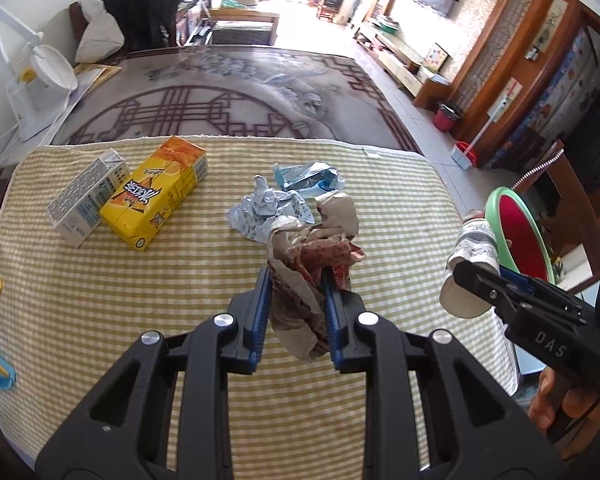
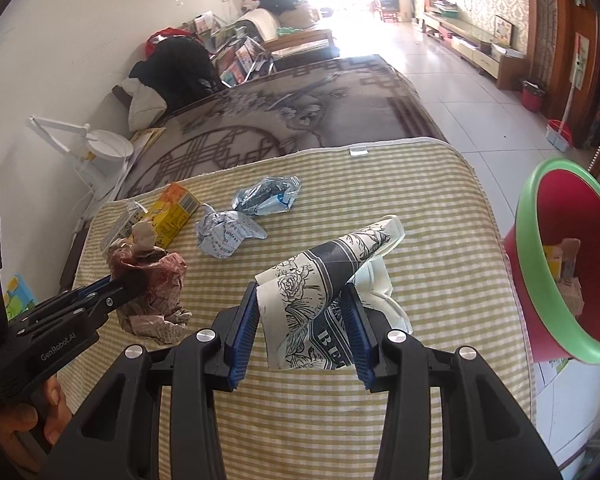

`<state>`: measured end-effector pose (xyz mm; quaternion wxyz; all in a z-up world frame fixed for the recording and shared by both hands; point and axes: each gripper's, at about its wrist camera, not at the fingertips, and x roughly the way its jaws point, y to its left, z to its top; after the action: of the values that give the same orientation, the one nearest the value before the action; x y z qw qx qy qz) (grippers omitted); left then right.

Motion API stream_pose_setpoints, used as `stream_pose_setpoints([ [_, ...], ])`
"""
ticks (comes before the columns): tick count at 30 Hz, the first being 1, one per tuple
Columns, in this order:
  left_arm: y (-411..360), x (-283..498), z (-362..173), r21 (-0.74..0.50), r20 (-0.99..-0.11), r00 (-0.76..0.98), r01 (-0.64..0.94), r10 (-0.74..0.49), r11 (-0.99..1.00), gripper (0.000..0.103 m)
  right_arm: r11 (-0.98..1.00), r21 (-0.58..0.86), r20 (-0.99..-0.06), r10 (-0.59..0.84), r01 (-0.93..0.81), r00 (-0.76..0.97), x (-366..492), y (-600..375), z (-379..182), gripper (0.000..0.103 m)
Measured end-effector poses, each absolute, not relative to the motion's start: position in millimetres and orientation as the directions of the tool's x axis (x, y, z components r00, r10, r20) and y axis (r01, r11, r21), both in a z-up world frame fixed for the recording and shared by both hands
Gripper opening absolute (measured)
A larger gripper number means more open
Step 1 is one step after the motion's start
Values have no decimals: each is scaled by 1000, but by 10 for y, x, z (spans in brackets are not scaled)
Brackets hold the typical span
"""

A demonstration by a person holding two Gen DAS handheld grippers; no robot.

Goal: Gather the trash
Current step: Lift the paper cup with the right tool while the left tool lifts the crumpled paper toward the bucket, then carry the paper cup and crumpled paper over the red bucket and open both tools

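My left gripper (image 1: 296, 280) is shut on a crumpled brown and red paper wad (image 1: 316, 248), held above the checked cloth (image 1: 140, 320). In the right wrist view that wad (image 2: 156, 280) hangs at the left in the left gripper (image 2: 134, 280). My right gripper (image 2: 302, 300) is shut on a crushed paper cup (image 2: 324, 280) with black flower print; the same cup (image 1: 470, 256) shows at the right of the left wrist view, beside the red bin (image 1: 520, 236). The red bin with a green rim (image 2: 572, 256) stands off the table's right edge and holds some trash.
On the cloth lie a yellow carton (image 1: 160, 192), a white carton (image 1: 86, 200), a crumpled silver wrapper (image 1: 264, 208) and a blue foil wrapper (image 1: 308, 178). A dark patterned cover (image 1: 228, 92) lies beyond. A white lamp (image 1: 40, 76) stands at the left. A hand (image 1: 556, 400) holds the right gripper.
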<state>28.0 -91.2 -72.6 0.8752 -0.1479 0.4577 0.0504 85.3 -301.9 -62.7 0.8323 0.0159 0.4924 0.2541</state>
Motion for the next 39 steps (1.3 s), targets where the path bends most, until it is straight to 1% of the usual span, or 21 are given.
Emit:
stream_pose_setpoints([
  [8,-1176,368,-651,-182,-816,578,-240,-11,954,23,850,310,-790,479,-425,382,992,-3270,-575,40],
  [16,-1582,527,-598,-170,-812,583,-195,-25,966,23,867,328,-772,475,-376,422,1120,-3754,-523,40],
  [18,-1680,565,-600,-171,-812,583,-183,-34,968,23,883,311,-771,451,-352,450,1171,-3930,-499,40],
  [25,-2030,740,-615,-175,-810,582,-116,-76,978,23,948,270,-767,317,-166,558,1372,-4835,-442,40],
  [31,-2506,1037,-584,-205,-801,575,2,-169,979,23,967,247,-771,239,-69,590,1505,-5301,-509,42],
  [33,-2745,1149,-540,-212,-790,575,69,-213,975,23,972,235,-783,208,-31,586,1545,-5432,-537,64],
  [34,-2852,1208,-525,-218,-785,573,100,-236,971,23,973,230,-777,184,-1,603,1535,-5508,-518,76],
  [36,-3041,1304,-503,-226,-780,566,143,-267,964,23,967,250,-748,168,38,641,1460,-5675,-460,77],
  [39,-3352,1473,-471,-238,-772,550,217,-320,947,23,959,270,-746,149,91,649,1352,-5928,-447,77],
])
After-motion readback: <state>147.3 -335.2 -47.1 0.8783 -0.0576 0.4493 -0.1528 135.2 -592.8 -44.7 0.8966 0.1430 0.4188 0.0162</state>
